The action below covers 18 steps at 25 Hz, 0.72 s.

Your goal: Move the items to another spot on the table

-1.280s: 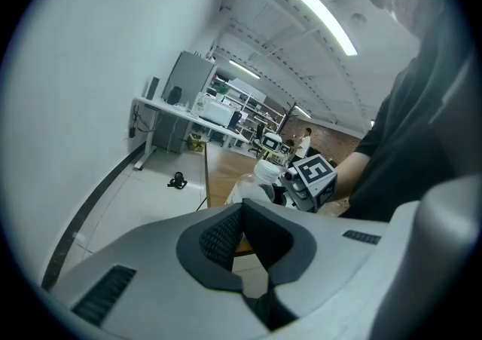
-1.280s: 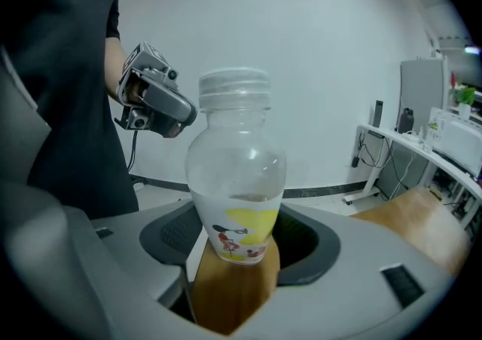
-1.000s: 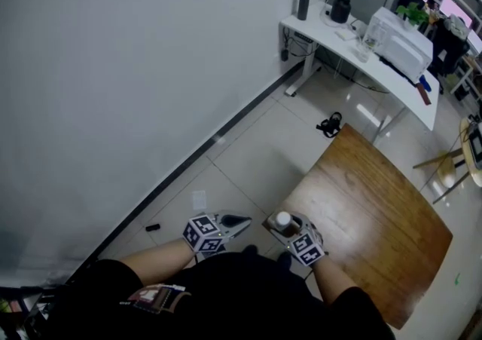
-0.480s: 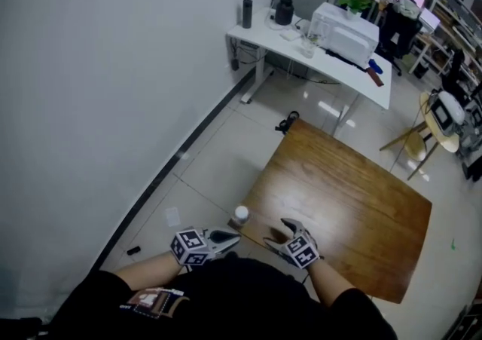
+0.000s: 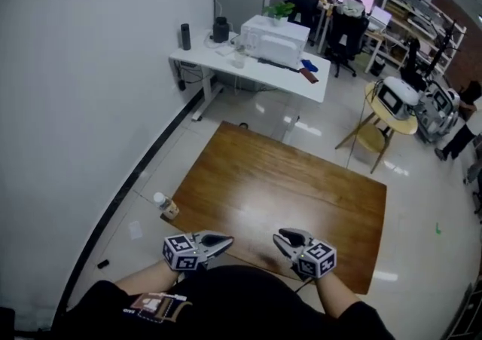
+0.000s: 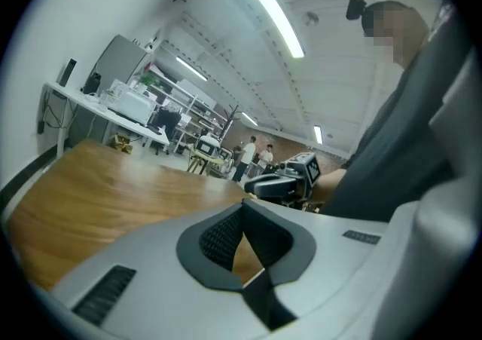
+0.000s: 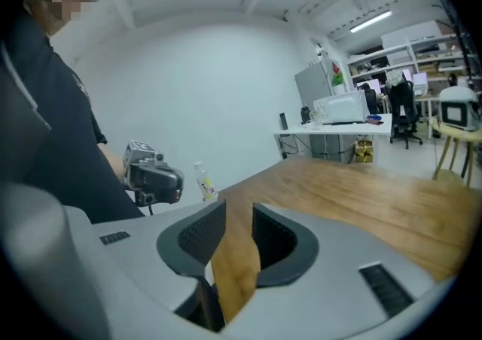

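A small clear bottle [image 5: 162, 205] with a white cap stands upright on the left corner of the wooden table [image 5: 294, 180]; it also shows in the right gripper view [image 7: 202, 180]. My left gripper [image 5: 218, 241] hovers at the table's near edge, right of the bottle and apart from it, its tips [image 6: 242, 214] meeting on nothing. My right gripper [image 5: 285, 238] is further right over the near edge. Its jaws [image 7: 237, 214] have just been closing and stand a narrow gap apart, with only wood showing between them. Each gripper sees the other: left [image 7: 154, 174], right [image 6: 282, 182].
A white wall runs along the left. Behind the table stands a white desk [image 5: 226, 59] with a white appliance [image 5: 275, 38] and a black flask [image 5: 185, 35]. A wooden stool [image 5: 373, 137] and a small round table [image 5: 395, 101] are at the back right.
A second ago the right gripper held the bottle at the table's corner. It let go, and both grippers have moved right along the near edge. The bottle stays standing at the corner.
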Available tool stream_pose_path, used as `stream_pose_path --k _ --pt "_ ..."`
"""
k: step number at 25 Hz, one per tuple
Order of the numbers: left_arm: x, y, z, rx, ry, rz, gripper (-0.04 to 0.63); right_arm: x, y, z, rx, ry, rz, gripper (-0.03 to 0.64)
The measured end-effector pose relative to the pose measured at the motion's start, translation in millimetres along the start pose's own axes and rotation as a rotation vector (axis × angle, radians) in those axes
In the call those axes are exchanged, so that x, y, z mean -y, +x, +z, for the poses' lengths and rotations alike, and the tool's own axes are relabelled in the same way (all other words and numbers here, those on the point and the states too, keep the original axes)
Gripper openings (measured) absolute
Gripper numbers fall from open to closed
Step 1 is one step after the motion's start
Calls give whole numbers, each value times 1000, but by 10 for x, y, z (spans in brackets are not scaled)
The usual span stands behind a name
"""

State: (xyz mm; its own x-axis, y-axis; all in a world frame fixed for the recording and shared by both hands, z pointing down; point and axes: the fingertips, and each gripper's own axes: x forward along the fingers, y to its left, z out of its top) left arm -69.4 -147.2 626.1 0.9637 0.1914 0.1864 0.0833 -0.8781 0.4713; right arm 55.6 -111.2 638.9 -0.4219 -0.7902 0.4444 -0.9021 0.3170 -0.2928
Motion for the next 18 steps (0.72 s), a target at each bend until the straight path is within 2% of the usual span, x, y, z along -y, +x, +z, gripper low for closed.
stream_pose_path --k 2,4,6,8,12,14,16,18 --pt "255 329 182 33 -8 -22 2 100 -468 -56 9 -5 6 69" --pt "500 551 348 27 23 -60 2 120 -855 -61 33 21 -19 39" --pt "732 734 481 23 54 -109 2 90 -1177 -68 75 62 -41 0" --pt "937 868 602 32 66 -174 2 8 -1413 -51 128 130 -39 0" --pt "1181 926 667 13 60 -300 2 -383 -1487 -153 247 318 20 0" --pt "1260 889 568 -20 42 -343 2 -665 -1363 -348 244 388 45 0" --pt "1263 834 443 -62 32 -371 2 -817 -1260 -407 221 400 36 0" --pt "1247 799 391 -93 26 -380 2 -763 -1305 -274 225 362 -29 0"
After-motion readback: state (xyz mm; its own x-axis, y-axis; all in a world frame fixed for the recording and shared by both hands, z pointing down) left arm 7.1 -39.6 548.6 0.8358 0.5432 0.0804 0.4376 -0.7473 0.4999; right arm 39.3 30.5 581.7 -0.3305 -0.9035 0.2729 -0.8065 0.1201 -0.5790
